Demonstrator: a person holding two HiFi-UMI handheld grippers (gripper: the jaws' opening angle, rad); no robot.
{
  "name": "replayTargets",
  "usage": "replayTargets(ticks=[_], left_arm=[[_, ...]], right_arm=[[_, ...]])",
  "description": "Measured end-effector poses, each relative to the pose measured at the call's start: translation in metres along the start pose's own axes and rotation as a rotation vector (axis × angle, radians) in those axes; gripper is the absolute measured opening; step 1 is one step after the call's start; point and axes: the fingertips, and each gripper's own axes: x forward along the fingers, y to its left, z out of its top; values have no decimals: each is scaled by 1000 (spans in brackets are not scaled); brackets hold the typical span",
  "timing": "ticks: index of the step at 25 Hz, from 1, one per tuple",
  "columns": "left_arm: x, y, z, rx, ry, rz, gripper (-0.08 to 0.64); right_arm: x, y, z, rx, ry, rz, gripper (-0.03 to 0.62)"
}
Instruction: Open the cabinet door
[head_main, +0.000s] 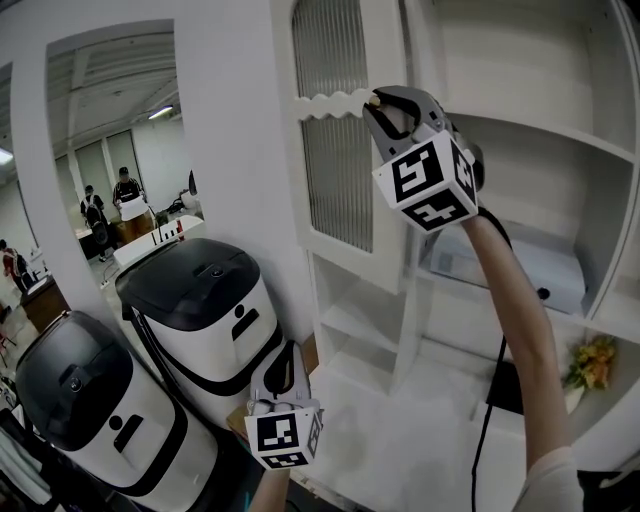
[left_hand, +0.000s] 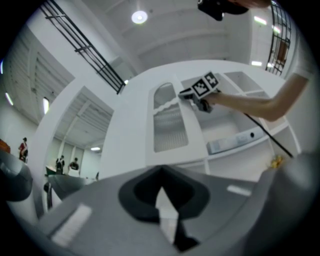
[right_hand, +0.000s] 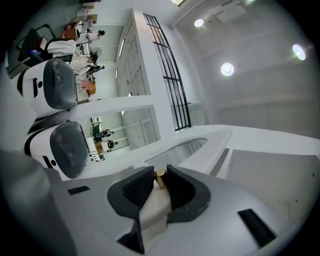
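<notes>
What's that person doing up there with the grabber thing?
A person holding a gripper in each hand is opening the white cabinet door. The right gripper is clamped on the little gold knob at the door's edge, and the door already stands partly open. The left gripper hangs low, shut and empty.

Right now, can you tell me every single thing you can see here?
white cabinet door with ribbed glass panel: one, white, top centre, standing open
small gold knob: one, gold, on that door, between the right jaws
white shelved cabinet: one, white, right side
rounded white machines with dark lids: two, white and black, lower left
pale grey box: one, grey, on a cabinet shelf
yellow flowers: one bunch, yellow, lower right
black cable: one, black, below the right arm
far-off people: a few, left background
right hand-held gripper: one, grey, shut on the knob
left hand-held gripper: one, grey, low centre, shut, empty
person's right arm: one, reaching up
</notes>
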Motion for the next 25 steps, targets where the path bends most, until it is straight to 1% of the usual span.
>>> replayTargets(ticks=[2, 4, 7, 11, 14, 17, 21, 25], left_arm=[[0, -1, -2, -6, 1, -2, 6], [-1, -3, -3, -10, 3, -7, 6], [-2, -6, -5, -9, 8, -12, 6], [-2, -3, -5, -10, 15, 2, 6], [-3, -3, -6, -3, 22, 5, 6], [-6, -3, -7, 1, 27, 10, 6], [-8, -3, -5, 10, 28, 13, 6], [-12, 0, 2, 11, 17, 22, 6]], right_arm=[[-1, 4, 11, 11, -24, 12, 75], [0, 6, 18, 49, -53, 26, 74], [-1, 6, 21, 105, -82, 43, 72], [-2, 6, 25, 137, -106, 69, 71], [-5, 5, 33, 173, -144, 91, 69], [-9, 6, 46, 222, -200, 107, 38], [-12, 10, 65, 206, -235, 93, 2], [-11, 14, 76, 181, -233, 94, 0]])
